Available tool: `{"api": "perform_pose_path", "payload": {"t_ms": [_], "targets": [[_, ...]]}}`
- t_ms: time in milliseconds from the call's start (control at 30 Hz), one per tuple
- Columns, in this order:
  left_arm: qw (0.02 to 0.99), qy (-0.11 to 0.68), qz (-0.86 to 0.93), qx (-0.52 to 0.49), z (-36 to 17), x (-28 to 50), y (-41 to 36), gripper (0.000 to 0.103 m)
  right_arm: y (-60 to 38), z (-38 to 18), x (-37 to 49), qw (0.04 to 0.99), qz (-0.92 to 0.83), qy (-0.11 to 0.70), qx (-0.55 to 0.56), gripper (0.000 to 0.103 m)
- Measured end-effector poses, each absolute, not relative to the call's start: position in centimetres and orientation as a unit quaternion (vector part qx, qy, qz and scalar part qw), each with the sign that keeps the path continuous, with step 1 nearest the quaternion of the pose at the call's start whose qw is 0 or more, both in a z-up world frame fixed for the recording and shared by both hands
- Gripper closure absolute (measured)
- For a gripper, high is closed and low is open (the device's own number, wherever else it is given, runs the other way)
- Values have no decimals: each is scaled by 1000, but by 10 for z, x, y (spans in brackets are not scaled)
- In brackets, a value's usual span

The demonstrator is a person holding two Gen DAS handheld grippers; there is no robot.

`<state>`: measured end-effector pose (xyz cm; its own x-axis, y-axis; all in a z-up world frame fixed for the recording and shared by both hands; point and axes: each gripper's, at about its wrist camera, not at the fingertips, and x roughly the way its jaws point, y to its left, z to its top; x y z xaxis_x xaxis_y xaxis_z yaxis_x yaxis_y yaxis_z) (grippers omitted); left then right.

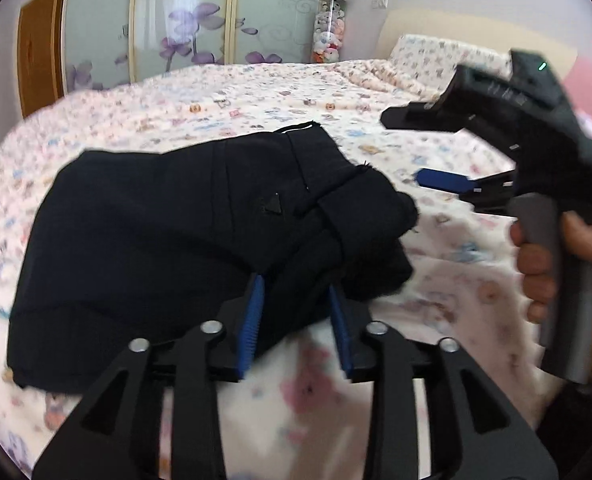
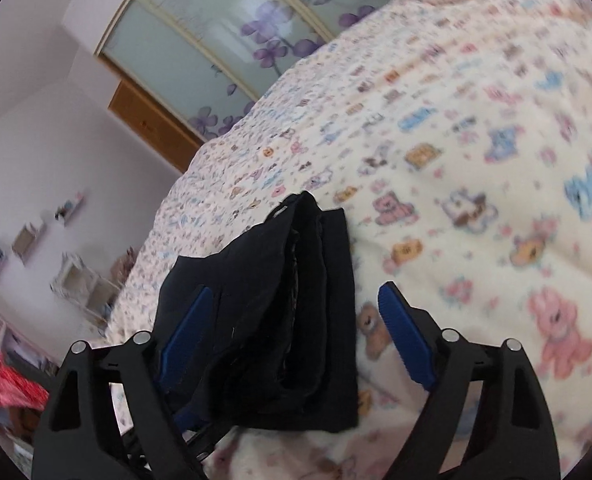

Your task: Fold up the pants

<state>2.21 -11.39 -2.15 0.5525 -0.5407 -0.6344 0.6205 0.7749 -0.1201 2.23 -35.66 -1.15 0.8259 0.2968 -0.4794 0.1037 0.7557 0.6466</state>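
Note:
The black pants [image 1: 168, 240] lie folded into a thick bundle on the bed. My left gripper [image 1: 296, 292] has its blue pads on either side of the bundle's near edge, with black cloth between them. In the left wrist view my right gripper [image 1: 427, 148] hovers above the bed to the right of the pants, jaws wide apart and empty. In the right wrist view the folded pants [image 2: 280, 320] lie between and ahead of the right gripper [image 2: 292, 304], whose blue pads [image 2: 399, 328] stand far apart; the left pad lies over the cloth.
The bed [image 1: 256, 92] has a cream cover printed with bears. A pillow [image 1: 435, 52] lies at the headboard. A floral glass wardrobe [image 1: 184, 20] and a clear tube of plush toys [image 1: 329, 28] stand behind. Shelves [image 2: 76, 276] line the wall beside the bed.

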Motion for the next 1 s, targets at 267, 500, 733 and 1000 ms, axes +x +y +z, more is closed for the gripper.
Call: {"api": "perform_pose_path", "payload": {"t_ms": [267,500,733,1000], "targets": [[937,245,-226,-108,15,42,-21,2,-349,-22,48,878,98,325,337,30],[962,257,-88,11,-7,66,-34,2,-346,-34,65,875,95,350,321,37],[964,241,-75,86,-14,45,-59,2,-333,-33,61,883,96,356,290,51],[955,270,-69,103,-26,52,-63,2,-338,-46,68,874,98,362,308,54]]}}
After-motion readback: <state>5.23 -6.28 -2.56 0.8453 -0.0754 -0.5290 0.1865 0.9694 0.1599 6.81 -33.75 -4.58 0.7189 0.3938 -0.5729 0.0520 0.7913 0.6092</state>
